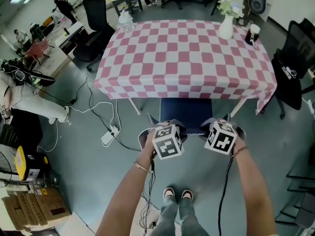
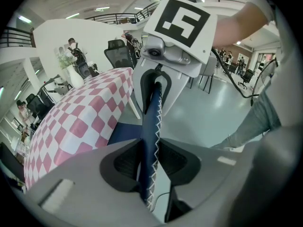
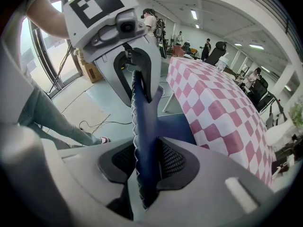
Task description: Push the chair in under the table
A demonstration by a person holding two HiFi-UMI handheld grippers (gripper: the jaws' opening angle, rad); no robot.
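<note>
You are mid-push, by my reading: your left gripper (image 2: 150,169) is clenched on the top edge of the chair (image 1: 186,109) back, your right gripper (image 3: 144,164) grasps the same edge just beside it, and the blue seat appears partly tucked under the near edge of the table (image 1: 182,90). The next move calls for an even, level drive from both hands toward that edge, so the chair goes in straight rather than slewing; let go only once the back stands close to the table.

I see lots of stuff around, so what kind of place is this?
Probably a big open office or workshop: black office chairs, a power strip with cables on the floor, and cardboard boxes stacked nearby.
</note>
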